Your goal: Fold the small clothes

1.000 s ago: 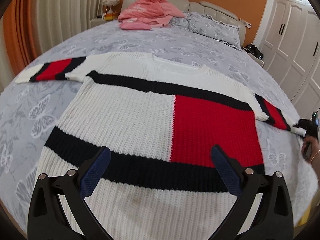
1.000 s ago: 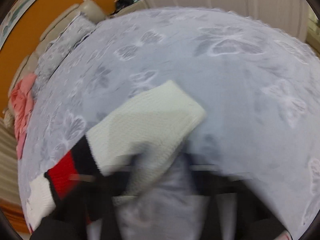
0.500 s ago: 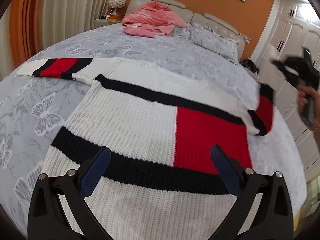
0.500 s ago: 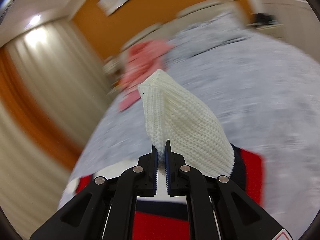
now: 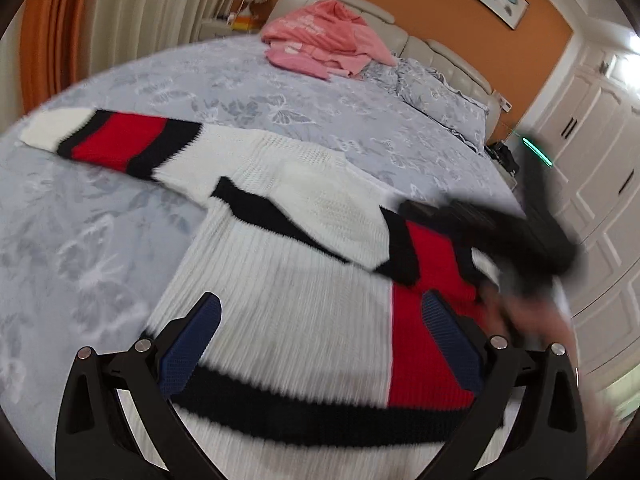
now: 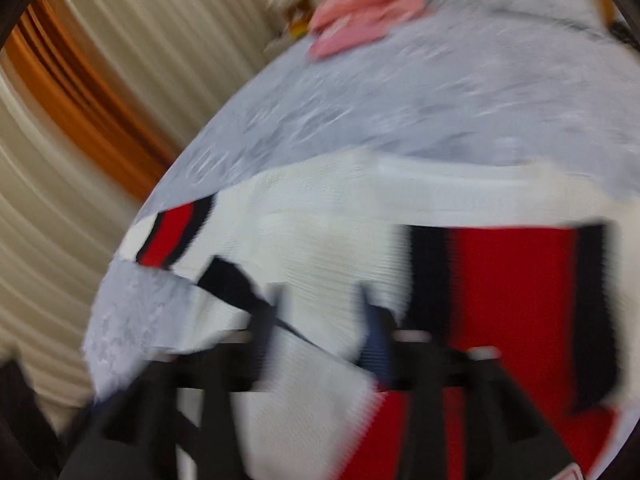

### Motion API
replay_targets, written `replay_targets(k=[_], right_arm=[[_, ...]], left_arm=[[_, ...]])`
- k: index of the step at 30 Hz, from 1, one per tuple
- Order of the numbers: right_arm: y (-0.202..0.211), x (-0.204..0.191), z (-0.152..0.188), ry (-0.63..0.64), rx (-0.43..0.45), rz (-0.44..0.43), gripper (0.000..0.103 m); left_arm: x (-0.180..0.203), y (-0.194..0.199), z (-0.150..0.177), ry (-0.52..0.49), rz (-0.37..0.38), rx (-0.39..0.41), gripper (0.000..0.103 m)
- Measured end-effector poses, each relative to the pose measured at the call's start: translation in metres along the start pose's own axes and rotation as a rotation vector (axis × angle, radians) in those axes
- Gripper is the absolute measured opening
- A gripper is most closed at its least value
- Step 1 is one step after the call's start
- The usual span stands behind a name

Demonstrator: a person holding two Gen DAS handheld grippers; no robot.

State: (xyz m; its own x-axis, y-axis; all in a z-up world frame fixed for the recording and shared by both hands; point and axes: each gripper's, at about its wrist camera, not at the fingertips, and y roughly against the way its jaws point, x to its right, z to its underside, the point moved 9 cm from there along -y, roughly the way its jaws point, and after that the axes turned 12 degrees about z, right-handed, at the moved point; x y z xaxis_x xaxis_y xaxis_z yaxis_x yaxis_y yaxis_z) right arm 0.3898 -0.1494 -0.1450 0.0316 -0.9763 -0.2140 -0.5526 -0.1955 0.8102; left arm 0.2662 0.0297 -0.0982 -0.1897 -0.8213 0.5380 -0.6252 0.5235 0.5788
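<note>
- Where the sweater [image 5: 288, 312] lies flat on the bed [image 5: 280, 108], its body spreads across the near part of the grey butterfly-print cover, hem toward the left wrist camera.
- One sleeve [image 5: 120, 140] stretches straight out to the left, its white cuff close to the bed's left edge.
- The other sleeve [image 5: 352, 220] is folded in over the chest, its black and red bands lying on the red panel.
- The left gripper [image 5: 320, 340] hovers over the lower body of the sweater with its jaws spread wide and nothing between them.
- The right gripper [image 6: 320, 320] shows blurred over the folded sleeve; its fingers stand somewhat apart, and I cannot tell whether they touch the knit.
- In the left wrist view the right gripper is a dark smear above the sweater's right side, near the right edge of the bed.
- Bare cover lies open to the left of the sweater's body and beyond the collar toward the headboard.
- A pile of pink clothes [image 5: 324, 42] sits at the head of the bed, well apart from the sweater, beside grey pillows [image 5: 436, 92].
- Curtains [image 5: 132, 20] hang along the left side; white wardrobe doors [image 5: 592, 152] stand close along the right.
</note>
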Motion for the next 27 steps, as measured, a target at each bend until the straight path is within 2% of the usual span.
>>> replay_targets(k=[1, 2, 4, 6, 7, 9, 10, 11, 12, 13, 14, 16, 18, 19, 21, 22, 23, 25, 27], right_arm=[[0.023, 0.033, 0.012, 0.003, 0.072, 0.114, 0.072], [0.039, 0.063, 0.023, 0.018, 0.115, 0.213, 0.072], [0.054, 0.114, 0.045, 0.036, 0.117, 0.352, 0.072], [0.053, 0.164, 0.069, 0.006, 0.052, 0.433, 0.072], [0.049, 0.179, 0.073, -0.009, 0.031, 0.446, 0.072], [0.039, 0.198, 0.079, -0.031, 0.007, 0.452, 0.072], [0.03, 0.204, 0.08, -0.041, -0.009, 0.43, 0.067], [0.023, 0.204, 0.079, -0.049, -0.022, 0.394, 0.051], [0.016, 0.203, 0.078, -0.058, -0.037, 0.355, 0.037], [0.016, 0.2, 0.071, -0.07, -0.037, 0.33, 0.015], [0.017, 0.199, 0.066, -0.084, -0.015, 0.325, 0.014], [0.041, 0.204, 0.051, -0.144, 0.099, 0.328, 0.013], [0.058, 0.221, 0.048, -0.207, 0.157, 0.324, 0.013], [0.051, 0.235, 0.058, -0.213, 0.13, 0.337, 0.013], [0.019, 0.246, 0.085, -0.19, 0.006, 0.366, 0.013], [0.02, 0.244, 0.089, -0.151, 0.045, 0.371, 0.012], [0.023, 0.242, 0.089, -0.138, 0.04, 0.378, 0.013], [0.037, 0.235, 0.083, -0.169, 0.06, 0.349, 0.014], [0.048, 0.229, 0.082, -0.126, 0.101, 0.379, 0.016]], left_arm=[[-0.002, -0.013, -0.01, 0.021, 0.013, -0.008, 0.098], [-0.003, -0.026, -0.018, 0.035, 0.027, -0.014, 0.098], [-0.008, -0.061, -0.034, 0.084, 0.031, -0.034, 0.098], [-0.015, -0.095, -0.043, 0.154, 0.057, -0.059, 0.098], [-0.024, -0.115, -0.044, 0.214, 0.028, -0.085, 0.097], [-0.032, -0.143, -0.041, 0.309, 0.044, -0.112, 0.089], [-0.036, -0.154, -0.037, 0.338, 0.029, -0.131, 0.072], [-0.04, -0.163, -0.034, 0.344, -0.005, -0.142, 0.056], [-0.042, -0.163, -0.037, 0.318, -0.05, -0.122, 0.046], [-0.04, -0.163, -0.042, 0.287, -0.06, -0.107, 0.015], [-0.037, -0.164, -0.046, 0.265, -0.048, -0.107, 0.007], [-0.038, -0.153, -0.058, 0.249, -0.062, -0.051, 0.007], [-0.04, -0.145, -0.068, 0.219, -0.091, -0.008, 0.007], [-0.042, -0.146, -0.07, 0.209, -0.091, -0.011, 0.007], [-0.046, -0.157, -0.064, 0.186, -0.12, -0.059, 0.007], [-0.048, -0.164, -0.055, 0.175, -0.148, -0.087, 0.007], [-0.052, -0.165, -0.05, 0.174, -0.161, -0.091, 0.008], [-0.053, -0.163, -0.049, 0.178, -0.154, -0.075, 0.008], [-0.053, -0.161, -0.049, 0.165, -0.16, -0.081, 0.011]])
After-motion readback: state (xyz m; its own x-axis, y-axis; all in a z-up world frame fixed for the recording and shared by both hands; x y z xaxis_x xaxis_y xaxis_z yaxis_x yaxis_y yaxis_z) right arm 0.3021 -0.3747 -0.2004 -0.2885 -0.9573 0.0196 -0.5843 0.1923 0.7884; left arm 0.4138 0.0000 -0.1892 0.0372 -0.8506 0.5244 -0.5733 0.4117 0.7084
